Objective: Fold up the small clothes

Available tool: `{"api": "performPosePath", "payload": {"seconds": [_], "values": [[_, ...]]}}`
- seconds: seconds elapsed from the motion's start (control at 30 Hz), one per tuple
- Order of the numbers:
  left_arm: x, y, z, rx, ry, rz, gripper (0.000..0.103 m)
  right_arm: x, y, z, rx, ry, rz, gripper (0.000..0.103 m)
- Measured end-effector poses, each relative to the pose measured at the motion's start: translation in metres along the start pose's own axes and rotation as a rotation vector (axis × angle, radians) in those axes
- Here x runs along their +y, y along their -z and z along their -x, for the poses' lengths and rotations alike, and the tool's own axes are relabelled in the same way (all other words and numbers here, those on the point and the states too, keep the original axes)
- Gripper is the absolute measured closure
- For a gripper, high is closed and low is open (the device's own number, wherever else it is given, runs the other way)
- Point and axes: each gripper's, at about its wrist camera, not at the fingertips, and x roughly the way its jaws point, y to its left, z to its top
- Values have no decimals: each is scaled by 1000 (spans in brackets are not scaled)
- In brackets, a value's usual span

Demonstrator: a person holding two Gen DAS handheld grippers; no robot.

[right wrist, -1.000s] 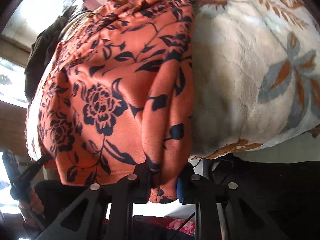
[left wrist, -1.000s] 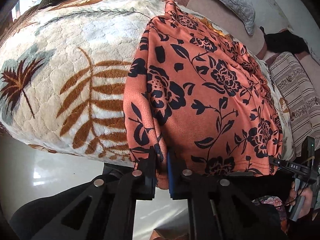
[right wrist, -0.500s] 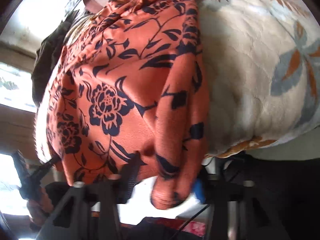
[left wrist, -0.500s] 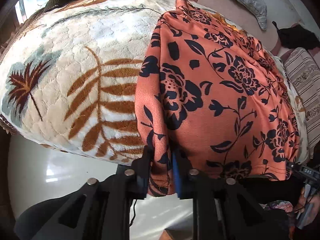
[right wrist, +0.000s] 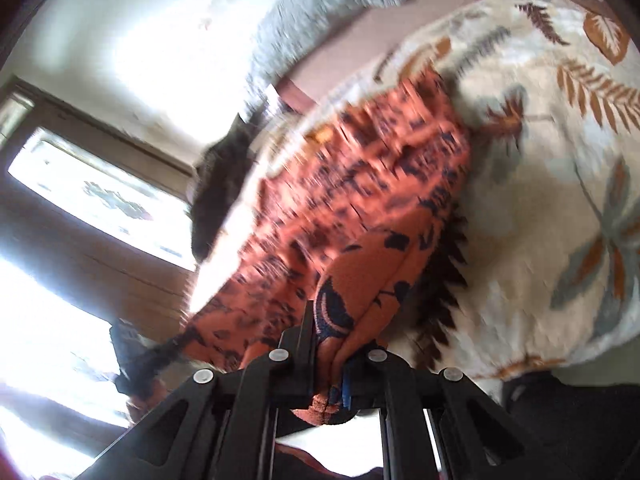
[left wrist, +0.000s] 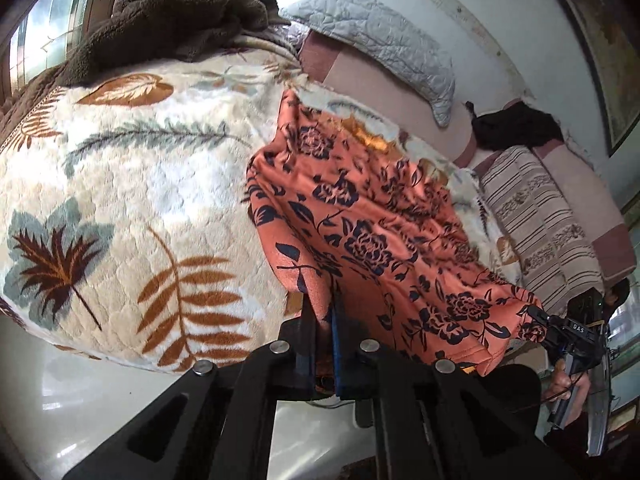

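In the left wrist view, a cream blanket point(left wrist: 132, 208) printed with brown and grey-blue leaves covers the bed and fills the left of the picture, with pale floor point(left wrist: 48, 392) showing under its near edge. A dark brown fleece point(left wrist: 160, 20) lies bunched at the blanket's far end, near the window. To its right a grey quilted pillow point(left wrist: 384, 40) leans along a pinkish headboard point(left wrist: 360, 76).

In the middle lies the orange garment point(left wrist: 372, 240), patterned with dark blue roses and leaves. Its far part rests on the blanket; its near edge is raised off the bed and stretched between the two grippers. The left gripper point(left wrist: 324, 312) pinches the garment's near left corner, jaws closed tight on the cloth after a last squeeze, the fabric running down between the blue pads. At the garment's right corner the right gripper point(left wrist: 560, 332) grips the hem, a hand point(left wrist: 564, 384) wrapped round its handle. Beyond it, a striped cloth point(left wrist: 540, 232) lies along the bed's right side and a black garment point(left wrist: 516, 124) sits at the headboard.

The right wrist view is blurred. At far left are bright windows, and low down the left gripper point(right wrist: 136, 360) holds the garment's other corner. The garment point(right wrist: 360, 208) runs from the blanket toward the camera, and a thick fold of it is clamped in the right gripper point(right wrist: 328, 360), whose jaws have just closed onto it; a bunch of hem pokes out below the fingers. The leaf blanket point(right wrist: 540, 200) fills the right.
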Motion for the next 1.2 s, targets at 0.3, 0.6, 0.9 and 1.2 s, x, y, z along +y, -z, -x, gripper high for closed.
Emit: {"api": "performPosePath", "payload": {"seconds": [0.3,0.6,0.9,1.2], "values": [[-14,-56,17,-83,56,25,97,11,-54,4,-162,-77,-59,94],[-19,-143,-28,-100,10,32,97,-10,-135,-22,-262,-78,-134,94],[5,-227,-134,-41,-78,63,97,-54,-219,-106,-307,-42,-222,94],[53,-271,-241,26,-120,170,94,-133,-278,-201,-226,-48,-422,91]]}}
